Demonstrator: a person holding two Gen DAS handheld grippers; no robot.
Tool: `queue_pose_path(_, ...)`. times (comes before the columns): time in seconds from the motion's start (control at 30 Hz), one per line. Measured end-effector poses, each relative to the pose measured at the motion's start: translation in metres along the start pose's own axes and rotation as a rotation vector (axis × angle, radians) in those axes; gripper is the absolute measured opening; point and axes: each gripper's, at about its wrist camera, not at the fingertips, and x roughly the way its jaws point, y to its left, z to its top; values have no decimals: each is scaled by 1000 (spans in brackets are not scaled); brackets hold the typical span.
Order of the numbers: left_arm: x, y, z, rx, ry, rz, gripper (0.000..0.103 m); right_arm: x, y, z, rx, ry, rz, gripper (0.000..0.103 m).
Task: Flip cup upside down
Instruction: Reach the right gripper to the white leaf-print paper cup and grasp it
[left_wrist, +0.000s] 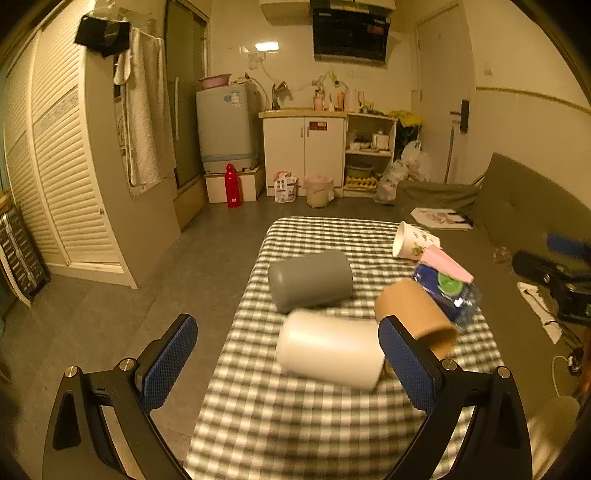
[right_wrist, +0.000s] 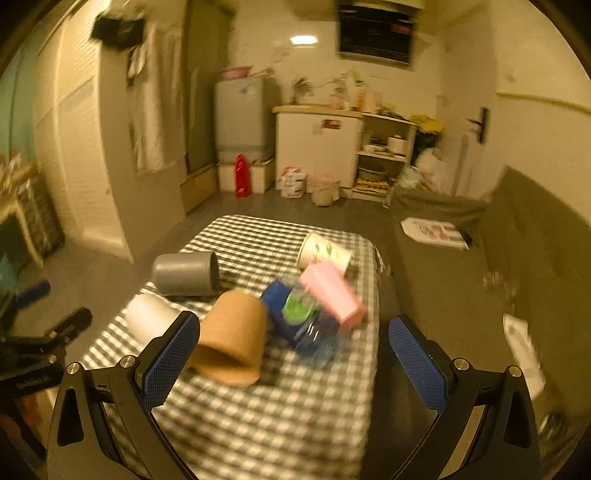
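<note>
Holding both grippers wide open over the near end of the checked table (left_wrist: 295, 424), nothing between the pads on either side. Left gripper (left_wrist: 288, 354): white cup (left_wrist: 328, 350) lies on its side just ahead, between my fingers but not touched, base pointing left. Right gripper (right_wrist: 293, 354): brown paper cup (right_wrist: 232, 339) on its side, mouth toward me, close to my left pad (right_wrist: 170, 354); contact unclear through the blur. My right pad (right_wrist: 417, 362) hangs past the table's right edge, over the floor. Near half of the cloth in front of the cups is bare, so there's room there. Table is narrow: left edge drops to open grey floor, right edge runs close along the grey sofa (right_wrist: 517, 258). Count, near to far: cups lying on their sides, four — white, brown, grey cup (left_wrist: 310, 280), printed paper cup (left_wrist: 413, 240) at the far right corner near the edge. One blue packet (right_wrist: 295, 317) with a green patch, one pink box (right_wrist: 332, 295) resting on it, both between the brown and printed cups. No cup is upside down. Grey cup sits just behind the white one, touching or nearly so. Past the far edge: open floor, one red bottle (left_wrist: 232, 186), one bin (left_wrist: 318, 192), white cabinet (left_wrist: 304, 151).
</note>
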Motion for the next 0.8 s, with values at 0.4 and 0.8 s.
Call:
queue_pose_path(0.4, 113, -39, 65, 78, 86, 32, 101, 168, -26, 65, -267, 235, 91, 103)
queue_pose_path(0.8, 164, -43, 77, 37, 120, 33, 101, 286, -33, 73, -457, 518, 177, 102)
